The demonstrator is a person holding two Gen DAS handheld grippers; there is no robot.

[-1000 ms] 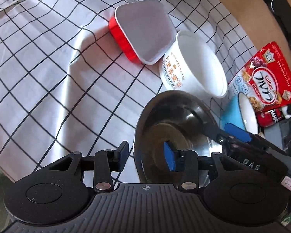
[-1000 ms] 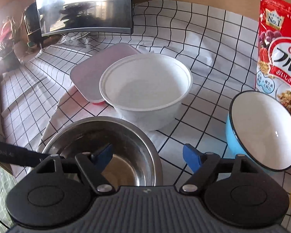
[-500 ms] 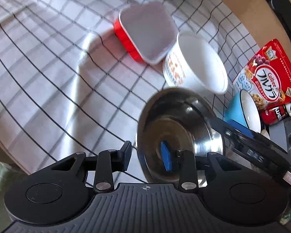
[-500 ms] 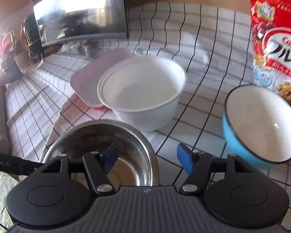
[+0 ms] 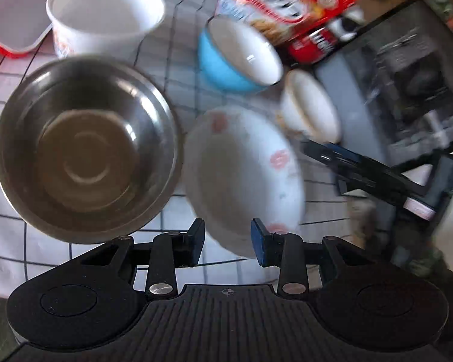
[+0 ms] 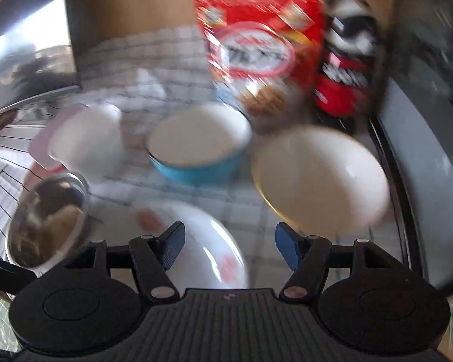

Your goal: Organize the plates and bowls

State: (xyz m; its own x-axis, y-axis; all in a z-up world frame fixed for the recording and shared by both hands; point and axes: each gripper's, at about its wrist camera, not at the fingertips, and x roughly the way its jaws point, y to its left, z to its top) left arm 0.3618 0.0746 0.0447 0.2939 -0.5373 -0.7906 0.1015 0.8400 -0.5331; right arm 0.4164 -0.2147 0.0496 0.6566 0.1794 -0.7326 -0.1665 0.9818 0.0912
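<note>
While both views are smeared by motion, the left gripper [image 5: 228,239] clearly has its jaws parted with nothing between the pads, and the near rim of the floral bowl [image 5: 241,178] lies just ahead at twelve o'clock. At ten o'clock, just beside that bowl, sits the steel bowl [image 5: 84,144]; whether the two rims touch I cannot tell. Farther out, the blue bowl [image 5: 235,57] is at twelve, the small cream bowl [image 5: 311,111] at one to two, the white paper tub [image 5: 105,15] at eleven.

The right gripper [image 6: 229,246] is likewise spread wide and empty, with the floral bowl under its left finger and the cream bowl at one o'clock.

Judging by the gloss, the floral bowl is glazed ceramic: stiff, fairly heavy, slick and likely to chip if knocked against its neighbours. A pinch across the near rim, one pad inside and one outside, looks the surest hold. The steel bowl should be lighter but slippery; its rolled lip suits the same grip.
</note>
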